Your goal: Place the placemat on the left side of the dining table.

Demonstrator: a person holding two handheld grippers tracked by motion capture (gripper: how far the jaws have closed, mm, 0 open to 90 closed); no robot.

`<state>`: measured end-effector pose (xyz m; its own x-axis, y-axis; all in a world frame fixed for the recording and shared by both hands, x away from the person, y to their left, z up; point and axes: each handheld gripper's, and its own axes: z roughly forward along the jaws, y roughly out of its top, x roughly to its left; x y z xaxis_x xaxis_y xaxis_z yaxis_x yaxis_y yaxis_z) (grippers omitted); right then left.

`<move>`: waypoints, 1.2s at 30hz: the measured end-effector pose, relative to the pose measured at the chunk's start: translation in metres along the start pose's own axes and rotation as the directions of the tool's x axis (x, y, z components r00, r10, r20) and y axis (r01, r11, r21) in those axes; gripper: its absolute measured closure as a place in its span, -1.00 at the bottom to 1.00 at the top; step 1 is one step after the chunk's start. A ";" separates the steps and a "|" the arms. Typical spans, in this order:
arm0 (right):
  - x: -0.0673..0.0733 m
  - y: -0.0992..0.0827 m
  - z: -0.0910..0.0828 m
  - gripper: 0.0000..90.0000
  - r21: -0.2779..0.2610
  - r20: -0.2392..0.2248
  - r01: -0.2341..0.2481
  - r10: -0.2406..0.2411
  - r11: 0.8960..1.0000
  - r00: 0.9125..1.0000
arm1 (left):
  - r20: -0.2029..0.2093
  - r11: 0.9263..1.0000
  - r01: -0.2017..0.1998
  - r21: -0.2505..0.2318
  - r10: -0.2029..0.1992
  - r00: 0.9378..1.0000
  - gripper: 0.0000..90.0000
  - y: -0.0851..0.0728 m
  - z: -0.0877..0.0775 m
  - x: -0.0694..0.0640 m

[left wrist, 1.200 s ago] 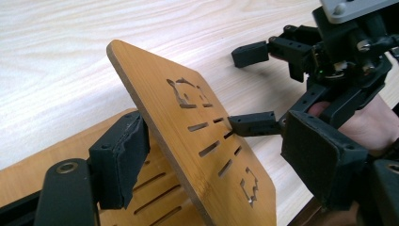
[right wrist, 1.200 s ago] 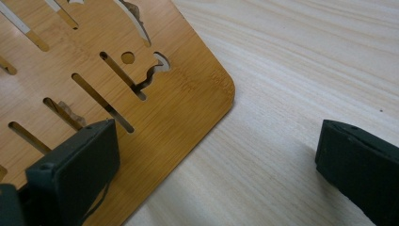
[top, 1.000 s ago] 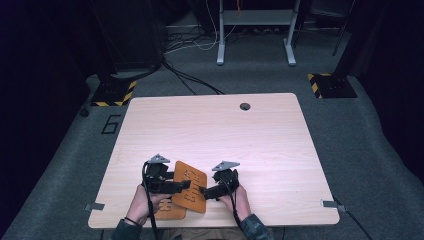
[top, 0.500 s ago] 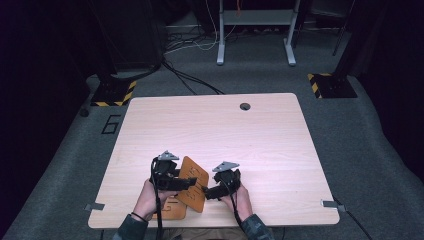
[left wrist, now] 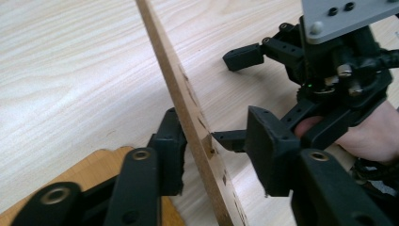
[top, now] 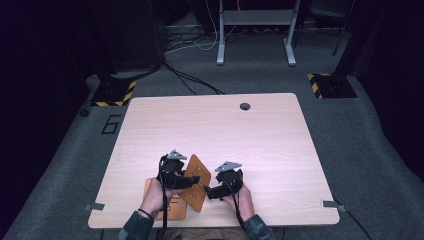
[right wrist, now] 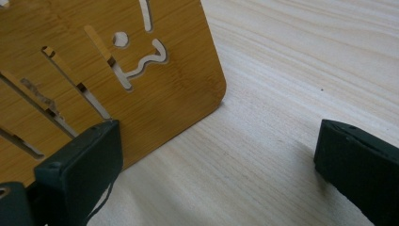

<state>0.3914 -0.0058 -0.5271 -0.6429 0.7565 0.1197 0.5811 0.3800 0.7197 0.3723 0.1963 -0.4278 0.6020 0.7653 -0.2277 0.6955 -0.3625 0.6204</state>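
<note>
Left gripper (left wrist: 214,155): jaws part open and just now closing around the upright bamboo panel (left wrist: 190,106); the panel's thin edge stands between them, the near jaw at or against one face, the far jaw a little off the other face.
Left gripper, high view (top: 184,181): set over the panel's left side, the person's left hand (top: 152,197) behind it.
Right gripper (right wrist: 214,162): jaws wide apart and holding nothing; one jaw sits at the panel's lower edge, whether it touches I cannot tell; the other is well clear over bare surface (right wrist: 291,80).
Right gripper, high view (top: 212,191): just right of the panel.
Bamboo panel (top: 196,181): slotted, with cut-out shapes, tilted up on its edge between the two grippers, near the front of the surface.
Flat bamboo board (top: 172,207): lying on the surface under and left of the raised panel.
</note>
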 end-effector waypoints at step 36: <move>-0.037 -0.031 -0.044 -0.96 -0.049 0.135 -0.060 0.066 0.997 0.989 | 0.129 0.999 0.029 -0.034 -0.024 0.991 0.91 0.013 0.015 0.014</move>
<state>0.3749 -0.0689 -0.5242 -0.5298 0.8450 0.0731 0.5932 0.3075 0.7440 0.3956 0.1940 -0.4345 0.6303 0.6991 -0.3375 0.6989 -0.3219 0.6386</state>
